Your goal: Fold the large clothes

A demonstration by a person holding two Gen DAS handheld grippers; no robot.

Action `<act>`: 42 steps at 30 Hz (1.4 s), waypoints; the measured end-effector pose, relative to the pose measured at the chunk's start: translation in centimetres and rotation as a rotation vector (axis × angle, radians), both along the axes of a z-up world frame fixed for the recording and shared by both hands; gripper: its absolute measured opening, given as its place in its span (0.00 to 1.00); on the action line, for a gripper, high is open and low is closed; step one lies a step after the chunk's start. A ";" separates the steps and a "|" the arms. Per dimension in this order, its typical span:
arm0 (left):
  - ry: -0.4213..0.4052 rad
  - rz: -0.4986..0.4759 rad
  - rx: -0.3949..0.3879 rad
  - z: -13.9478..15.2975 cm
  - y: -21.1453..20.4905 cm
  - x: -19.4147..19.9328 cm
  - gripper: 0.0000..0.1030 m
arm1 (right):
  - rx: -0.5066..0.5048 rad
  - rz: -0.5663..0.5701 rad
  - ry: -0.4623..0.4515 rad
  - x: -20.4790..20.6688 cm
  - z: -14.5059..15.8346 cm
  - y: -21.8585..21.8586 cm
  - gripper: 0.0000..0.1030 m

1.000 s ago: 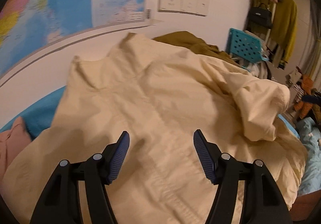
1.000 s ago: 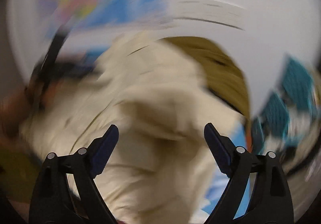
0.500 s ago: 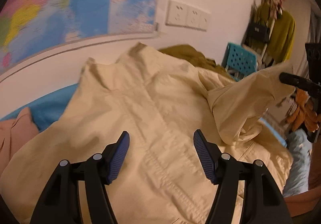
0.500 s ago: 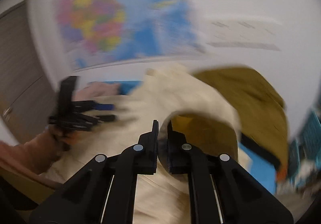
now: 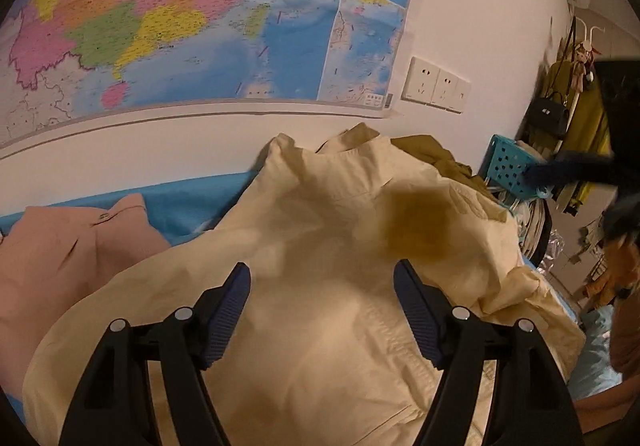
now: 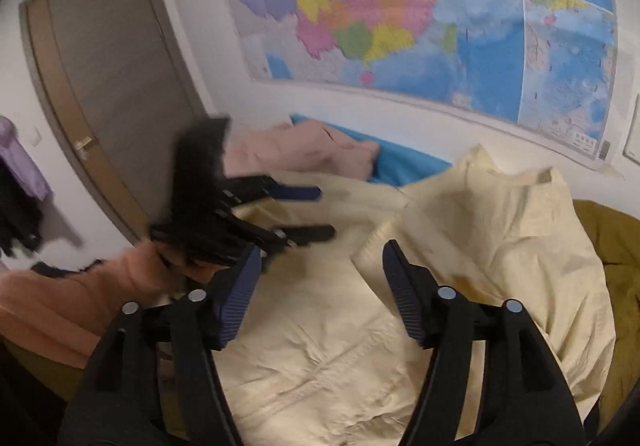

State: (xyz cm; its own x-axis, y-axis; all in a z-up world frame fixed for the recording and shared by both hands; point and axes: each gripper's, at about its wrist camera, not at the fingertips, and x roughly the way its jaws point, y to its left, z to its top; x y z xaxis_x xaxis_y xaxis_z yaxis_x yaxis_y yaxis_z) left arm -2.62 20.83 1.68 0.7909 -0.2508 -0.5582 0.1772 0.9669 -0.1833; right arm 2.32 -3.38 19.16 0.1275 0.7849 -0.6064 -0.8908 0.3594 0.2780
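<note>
A large cream jacket point(image 5: 320, 326) lies spread on the bed, collar toward the wall, its right sleeve folded in over the body point(image 6: 460, 246). My left gripper point(image 5: 322, 286) is open and empty just above the jacket's lower middle. My right gripper point(image 6: 322, 270) is open and empty above the jacket's near side. In the right wrist view the left gripper point(image 6: 308, 212) shows blurred at the left, open. In the left wrist view the right gripper point(image 5: 576, 166) is a dark blur at the right edge.
A pink garment point(image 5: 72, 246) lies left on the blue sheet point(image 5: 192, 198). An olive garment point(image 6: 616, 254) lies behind and right of the jacket. A map point(image 5: 200, 26) and sockets point(image 5: 436, 84) are on the wall. A teal crate point(image 5: 508, 166) and a coat rack stand right; a door point(image 6: 112, 78) stands left.
My right gripper had shut on the jacket's sleeve and carried it leftward over the body; it has now let go and stands open. The sleeve lies folded in. My left gripper stayed open.
</note>
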 end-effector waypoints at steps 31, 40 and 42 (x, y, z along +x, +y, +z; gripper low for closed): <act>0.337 -0.115 0.067 -8.2 -3.3 4.9 0.13 | 0.040 -0.738 0.174 14.6 -8.8 -22.6 0.04; 0.322 -0.137 0.118 -7.7 -3.6 3.7 0.61 | 0.014 -0.853 0.220 17.6 -11.8 -23.1 0.04; 0.310 -0.120 0.132 -7.4 -3.8 4.4 0.63 | -0.021 -0.871 0.194 17.6 -11.9 -22.9 0.05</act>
